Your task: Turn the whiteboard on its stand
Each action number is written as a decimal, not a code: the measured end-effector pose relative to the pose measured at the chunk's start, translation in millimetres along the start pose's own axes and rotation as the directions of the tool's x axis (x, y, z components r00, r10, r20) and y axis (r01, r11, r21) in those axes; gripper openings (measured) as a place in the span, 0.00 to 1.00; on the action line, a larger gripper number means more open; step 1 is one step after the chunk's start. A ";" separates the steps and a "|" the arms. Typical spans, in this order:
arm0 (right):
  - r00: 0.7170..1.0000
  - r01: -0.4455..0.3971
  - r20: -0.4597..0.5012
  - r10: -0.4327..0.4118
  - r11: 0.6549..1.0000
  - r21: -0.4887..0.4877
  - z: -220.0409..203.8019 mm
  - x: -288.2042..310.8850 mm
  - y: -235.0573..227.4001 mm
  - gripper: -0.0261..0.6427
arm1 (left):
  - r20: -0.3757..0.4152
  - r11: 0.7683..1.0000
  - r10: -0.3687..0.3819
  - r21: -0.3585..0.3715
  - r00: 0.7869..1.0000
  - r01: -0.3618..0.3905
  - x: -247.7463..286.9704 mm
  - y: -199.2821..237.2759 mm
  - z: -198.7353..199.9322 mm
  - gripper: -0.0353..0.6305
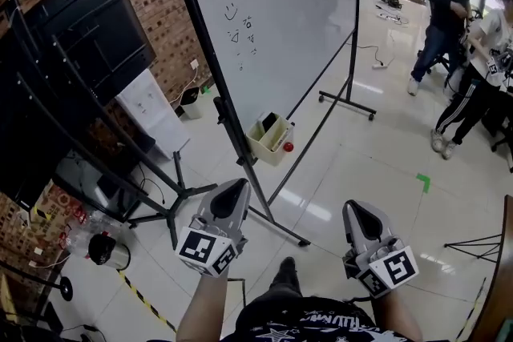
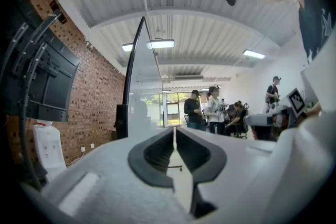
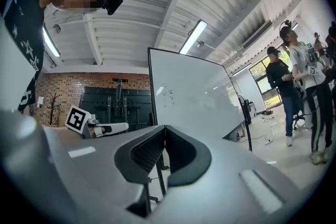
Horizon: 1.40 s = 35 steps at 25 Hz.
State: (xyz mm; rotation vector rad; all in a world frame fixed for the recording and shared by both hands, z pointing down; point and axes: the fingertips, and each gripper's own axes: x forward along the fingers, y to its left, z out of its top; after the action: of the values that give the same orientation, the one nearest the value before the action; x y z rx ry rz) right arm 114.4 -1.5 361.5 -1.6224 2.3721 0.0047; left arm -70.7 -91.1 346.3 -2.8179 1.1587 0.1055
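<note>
A: Where is the whiteboard (image 1: 272,20) seen?

B: It is seen upright on its stand (image 1: 240,142), filling the upper middle of the head view. Small scribbles are carried on the face turned toward the right gripper (image 1: 353,208). In the left gripper view the board is met almost edge-on, as a thin dark line.

A: How are the hands held?

B: Both forearms are stretched forward from the lower edge of the head view, side by side. The left gripper (image 1: 237,185) is pointed roughly level at the whiteboard's near post, with its marker cube (image 1: 207,249) turned back to the camera. The right gripper is held to the right of that post, before the written face, and is pointed likewise.

A: And the fingers?

B: On each gripper the fingers are pressed together at the tips, and nothing is pinched between them. As far as can be judged, the whiteboard is touched by neither. The left tips overlap the post in the head view, yet the board is shown some way ahead in the left gripper view.

A: What is placed around the whiteboard?

B: A beige container (image 1: 268,140) is hung low on the stand, with a red thing (image 1: 288,146) at its side. Black panels (image 1: 72,68) against a brick wall (image 1: 172,36) are seen to the whiteboard's left. Two people (image 1: 445,4) are seen well beyond its far end.
</note>
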 end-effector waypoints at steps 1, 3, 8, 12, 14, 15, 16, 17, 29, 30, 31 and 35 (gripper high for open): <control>1.000 -0.014 0.004 0.014 1.000 -0.016 2.5 7.6 0.7 0.05 | 0.000 1.000 0.002 0.006 1.000 -0.002 8.4 8.1 -1.7 0.11; 0.999 -0.029 0.013 0.029 0.999 -0.044 4.0 23.5 2.3 0.05 | 0.000 1.000 0.021 0.005 1.000 -0.021 21.5 26.6 -5.3 0.19; 1.000 -0.009 0.018 0.010 0.999 -0.040 -3.3 68.1 -4.9 0.05 | -0.017 0.997 0.077 -0.006 0.997 -0.077 45.0 77.6 -24.7 0.42; 1.000 0.010 0.000 -0.010 0.999 -0.051 -11.5 96.6 -10.1 0.05 | -0.040 0.999 0.049 -0.002 0.998 -0.049 67.6 102.1 -38.0 0.57; 1.000 0.019 -0.009 -0.020 0.999 -0.035 -16.7 106.8 -13.0 0.05 | -0.045 0.999 0.037 -0.002 0.998 -0.037 79.8 110.8 -41.1 0.59; 1.000 0.022 -0.015 -0.022 0.999 -0.035 -20.0 111.2 -14.2 0.05 | -0.037 0.999 0.035 -0.003 0.999 -0.035 86.0 115.2 -40.8 0.60; 0.999 0.025 -0.022 -0.026 0.999 -0.038 -22.9 115.8 -15.0 0.05 | -0.023 0.999 0.033 -0.004 0.999 -0.033 92.3 119.5 -39.3 0.62; 0.999 0.028 -0.027 -0.029 0.999 -0.042 -25.3 120.3 -15.7 0.05 | -0.008 1.000 0.028 -0.005 1.000 -0.028 98.6 123.5 -37.6 0.65; 0.993 0.104 -0.045 -0.105 0.994 -0.030 -31.8 139.6 -37.5 0.05 | 0.029 1.000 -0.026 0.000 0.999 0.026 143.8 139.5 -26.8 0.65; 0.993 0.107 -0.045 -0.108 0.994 -0.028 -31.4 140.9 -38.4 0.05 | 0.027 1.000 -0.025 0.000 0.999 0.025 144.6 139.5 -26.9 0.63; 0.993 0.107 -0.045 -0.108 0.994 -0.028 -30.9 142.6 -38.7 0.05 | 0.027 1.000 -0.025 0.002 0.999 0.025 144.9 139.0 -26.5 0.61; 0.995 0.096 -0.034 -0.097 0.995 -0.032 -29.7 153.4 -37.2 0.05 | 0.022 0.998 -0.054 0.026 0.998 0.053 144.7 129.8 -26.3 0.40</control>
State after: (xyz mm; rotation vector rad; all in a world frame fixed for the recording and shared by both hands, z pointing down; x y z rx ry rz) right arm 90.2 -160.3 361.8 -1.7642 2.3273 -0.0065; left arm -58.7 -286.9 350.3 -2.8154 1.0716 0.1175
